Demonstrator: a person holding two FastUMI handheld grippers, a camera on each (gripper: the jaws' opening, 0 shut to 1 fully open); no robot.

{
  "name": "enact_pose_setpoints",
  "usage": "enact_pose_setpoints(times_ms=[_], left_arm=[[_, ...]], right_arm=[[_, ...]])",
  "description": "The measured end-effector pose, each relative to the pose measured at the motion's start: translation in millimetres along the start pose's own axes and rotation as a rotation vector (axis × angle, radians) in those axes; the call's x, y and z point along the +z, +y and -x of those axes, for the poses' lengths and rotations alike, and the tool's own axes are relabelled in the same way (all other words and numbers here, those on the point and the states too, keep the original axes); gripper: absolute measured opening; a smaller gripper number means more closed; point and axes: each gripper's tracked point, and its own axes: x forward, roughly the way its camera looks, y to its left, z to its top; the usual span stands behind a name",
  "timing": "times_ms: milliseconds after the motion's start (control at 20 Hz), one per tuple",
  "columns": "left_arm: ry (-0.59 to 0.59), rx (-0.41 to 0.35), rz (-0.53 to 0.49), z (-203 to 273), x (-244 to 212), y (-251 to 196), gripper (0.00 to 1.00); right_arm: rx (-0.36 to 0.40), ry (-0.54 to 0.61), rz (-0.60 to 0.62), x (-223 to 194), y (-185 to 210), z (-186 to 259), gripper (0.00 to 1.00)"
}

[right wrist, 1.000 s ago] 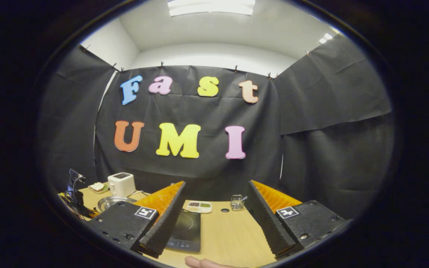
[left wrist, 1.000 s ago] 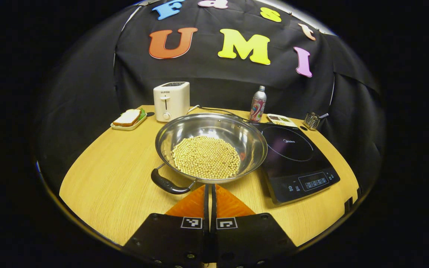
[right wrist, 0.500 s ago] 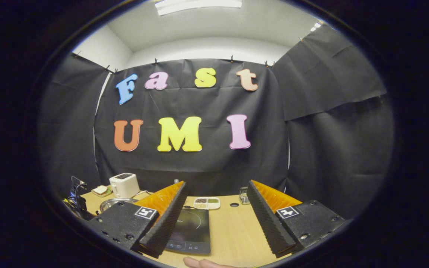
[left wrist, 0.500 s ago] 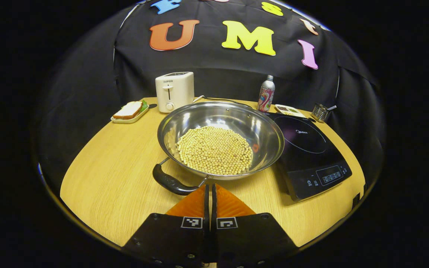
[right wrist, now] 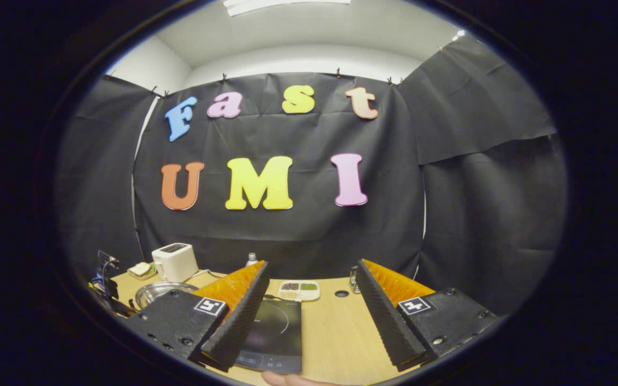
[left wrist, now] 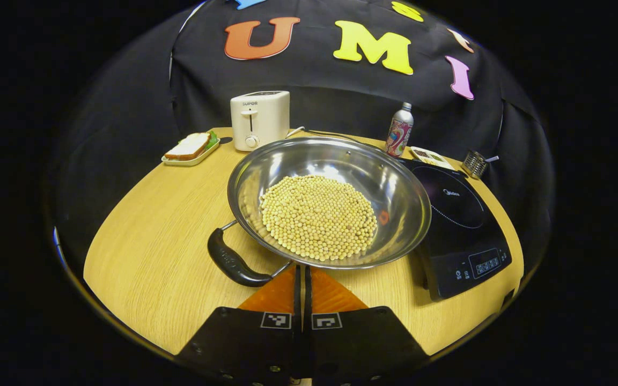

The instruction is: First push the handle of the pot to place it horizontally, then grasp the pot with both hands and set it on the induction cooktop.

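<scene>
Pressed together, the left gripper (left wrist: 302, 273) jaws sit just beside the pot (left wrist: 329, 201) handle (left wrist: 232, 262), near the table's front edge. Right gripper (right wrist: 311, 268) jaws stand spread above the induction cooktop (right wrist: 276, 332), which lies beside the pot.

Black cloth walls (right wrist: 480, 203), white ceiling light (right wrist: 287, 5), wooden table (left wrist: 164, 225).
</scene>
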Motion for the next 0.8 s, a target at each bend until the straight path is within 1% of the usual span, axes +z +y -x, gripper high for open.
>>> enact_pose_setpoints(times_ms=[200, 350, 400, 450, 650, 800], left_arm=[[0.022, -0.010, 0.007, -7, 7, 11, 0.00], [0.042, 0.002, -0.010, -14, 12, 25, 0.00], [0.047, 0.012, -0.021, -16, 15, 30, 0.10], [0.048, 0.019, -0.028, -19, 17, 34, 0.00], [0.055, 0.017, -0.024, -29, 25, 46, 0.00], [0.062, 0.035, -0.016, -39, 31, 63, 0.00]], right_arm=[[0.019, 0.004, 0.048, 7, 11, -12, 0.99], [0.040, 0.018, 0.050, 5, 21, -21, 0.99], [0.043, 0.024, 0.048, 6, 24, -23, 0.99], [0.040, 0.024, 0.049, 7, 24, -25, 0.99], [0.042, 0.013, 0.059, 13, 34, -30, 0.99], [0.032, 0.014, 0.056, 13, 36, -34, 0.99]])
